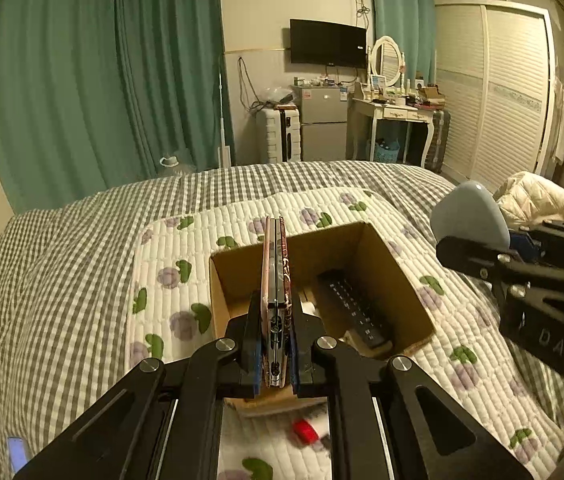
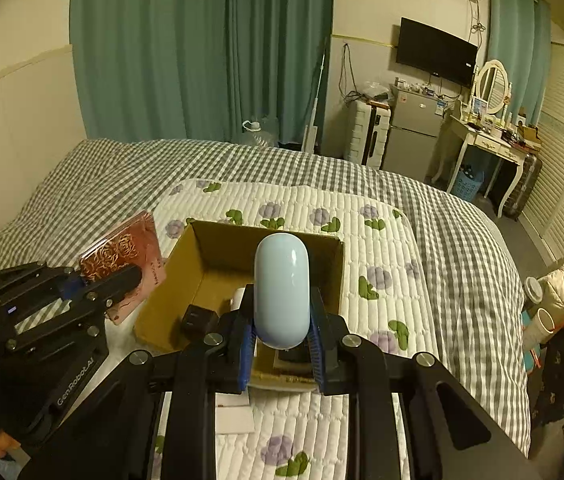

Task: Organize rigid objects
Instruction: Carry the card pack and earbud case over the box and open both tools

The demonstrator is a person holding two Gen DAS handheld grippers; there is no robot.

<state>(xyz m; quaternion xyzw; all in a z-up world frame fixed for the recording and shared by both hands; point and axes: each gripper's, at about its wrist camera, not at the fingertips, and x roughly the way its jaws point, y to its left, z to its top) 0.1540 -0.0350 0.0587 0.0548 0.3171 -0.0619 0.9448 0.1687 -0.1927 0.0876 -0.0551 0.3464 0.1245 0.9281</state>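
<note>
- While both grippers hold something, the cardboard box (image 1: 366,248) sits open on the flowery quilt (image 1: 170,248) on the bed
- The left gripper (image 1: 276,344) is squeezed tight on a pink compact case (image 1: 276,264). The case stands on its thin edge, and its long side points to 12 o'clock, straight over the box
- From the left wrist view the box is right under and ahead of the left gripper, from 12 to 2 o'clock
- The right gripper (image 2: 282,340) is squeezed tight on a pale blue oval thing (image 2: 281,290). It looks smooth and hard. Its long side also points to 12 o'clock
- From the right wrist view the box (image 2: 206,248) is at 12 o'clock, just past the blue thing
- A black remote (image 1: 352,306) already lies in the box, leaning along the right wall. Something small and black (image 2: 198,318) is in there too, but I cannot tell what it is
- Both hands look close to the box. I think the left one is a bit more over the open space, so the case could drop in first
- A small red thing (image 1: 305,431) lies on the quilt near the box, at 6 o'clock
</note>
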